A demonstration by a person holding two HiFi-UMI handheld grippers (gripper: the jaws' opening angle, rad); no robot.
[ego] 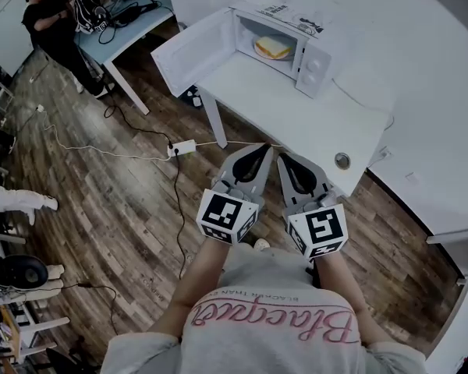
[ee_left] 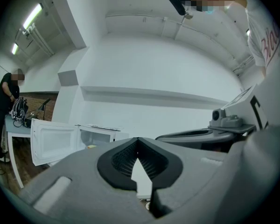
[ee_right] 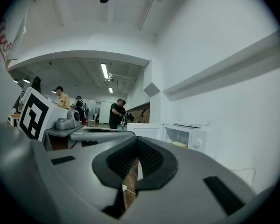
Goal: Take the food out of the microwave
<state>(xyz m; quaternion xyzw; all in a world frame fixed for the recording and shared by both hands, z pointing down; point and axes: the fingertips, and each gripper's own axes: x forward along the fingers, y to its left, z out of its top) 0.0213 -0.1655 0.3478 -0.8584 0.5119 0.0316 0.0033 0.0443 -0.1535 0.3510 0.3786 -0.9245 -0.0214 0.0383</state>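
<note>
A white microwave (ego: 296, 22) stands on a white table (ego: 296, 115) with its door (ego: 191, 49) swung open to the left. Inside lies the food (ego: 273, 47), a pale yellow sandwich on a plate. My left gripper (ego: 263, 148) and right gripper (ego: 281, 158) are held side by side, level, short of the table's near edge. Both are shut with nothing between the pads. The left gripper view shows the shut left gripper (ee_left: 137, 139), with the microwave (ee_left: 95, 135) and a bit of the food (ee_left: 91, 146) far off. Beyond the shut right gripper (ee_right: 137, 137) are the microwave (ee_right: 189, 135) and the food (ee_right: 179, 144).
A small round object (ego: 342, 160) lies near the table's front right corner. A power strip (ego: 181, 148) with cords lies on the wood floor left of the table. A person (ego: 51, 22) stands at a blue table (ego: 117, 33) at the upper left. White wall runs behind.
</note>
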